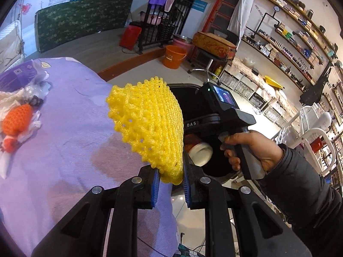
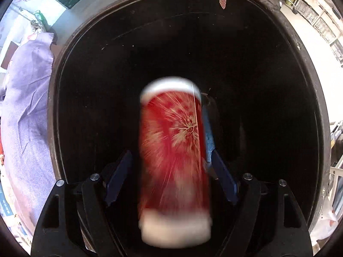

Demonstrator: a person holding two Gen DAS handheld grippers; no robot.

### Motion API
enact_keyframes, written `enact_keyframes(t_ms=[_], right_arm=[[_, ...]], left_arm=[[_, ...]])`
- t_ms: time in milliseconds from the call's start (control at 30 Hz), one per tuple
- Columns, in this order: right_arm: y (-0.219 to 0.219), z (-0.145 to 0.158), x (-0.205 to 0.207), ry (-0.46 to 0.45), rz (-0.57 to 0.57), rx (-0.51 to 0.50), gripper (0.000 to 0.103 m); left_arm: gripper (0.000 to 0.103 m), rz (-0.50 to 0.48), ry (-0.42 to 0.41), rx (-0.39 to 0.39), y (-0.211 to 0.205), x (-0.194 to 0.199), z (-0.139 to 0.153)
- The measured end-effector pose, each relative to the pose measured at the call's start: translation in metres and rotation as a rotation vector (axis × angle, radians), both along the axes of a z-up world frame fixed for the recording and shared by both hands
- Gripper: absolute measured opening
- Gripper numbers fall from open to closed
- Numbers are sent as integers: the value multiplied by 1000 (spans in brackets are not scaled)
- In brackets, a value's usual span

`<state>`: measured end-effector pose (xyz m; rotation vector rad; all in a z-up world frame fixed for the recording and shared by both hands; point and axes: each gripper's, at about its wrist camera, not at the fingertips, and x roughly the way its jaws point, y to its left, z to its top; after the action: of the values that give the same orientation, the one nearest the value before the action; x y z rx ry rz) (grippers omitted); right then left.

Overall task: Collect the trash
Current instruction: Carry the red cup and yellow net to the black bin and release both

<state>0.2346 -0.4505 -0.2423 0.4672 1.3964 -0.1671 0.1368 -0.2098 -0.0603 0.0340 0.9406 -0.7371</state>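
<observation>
red can released over the black bin, yellow foam net held clamped.
the right hand-held gripper is spread wide; the blurred red can could glance off the black bin rim. the left hand-held gripper pinches only the yellow foam net edge, which could slip onto the tabletop.

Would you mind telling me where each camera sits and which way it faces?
Left wrist: on the left gripper, looking over the purple cloth toward the black bin; its fingers pinch a yellow foam net; the person's right hand shows.
Right wrist: on the right gripper, looking down into the bin; a blurred red can sits between spread fingers.
Shared: bin, can, cloth.
</observation>
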Motion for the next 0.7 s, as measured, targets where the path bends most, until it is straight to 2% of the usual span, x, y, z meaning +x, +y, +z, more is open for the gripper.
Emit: enact_keyframes(t_ms=[100, 233, 300, 433, 500, 600, 700], right_arm=[[-4, 14, -8, -56, -19, -12, 77], [1, 56, -28, -209, -55, -51, 77], [-7, 78, -58, -302, -89, -103, 82], [4, 127, -98, -481, -135, -230, 90], [7, 145, -118, -538, -164, -298, 92], [10, 163, -142, -594, -209, -343, 94], [10, 170, -158, -607, -250, -388, 94]], left_arm=[[18, -20, 32, 5, -9, 2, -3], [18, -52, 55, 18, -22, 6, -8], [18, -69, 75, 20, -30, 8, -11], [18, -115, 92, 35, -52, 10, -14], [18, -139, 108, 42, -61, 12, -17], [18, -173, 116, 74, -80, 13, -22], [18, -198, 132, 108, -93, 15, -30]])
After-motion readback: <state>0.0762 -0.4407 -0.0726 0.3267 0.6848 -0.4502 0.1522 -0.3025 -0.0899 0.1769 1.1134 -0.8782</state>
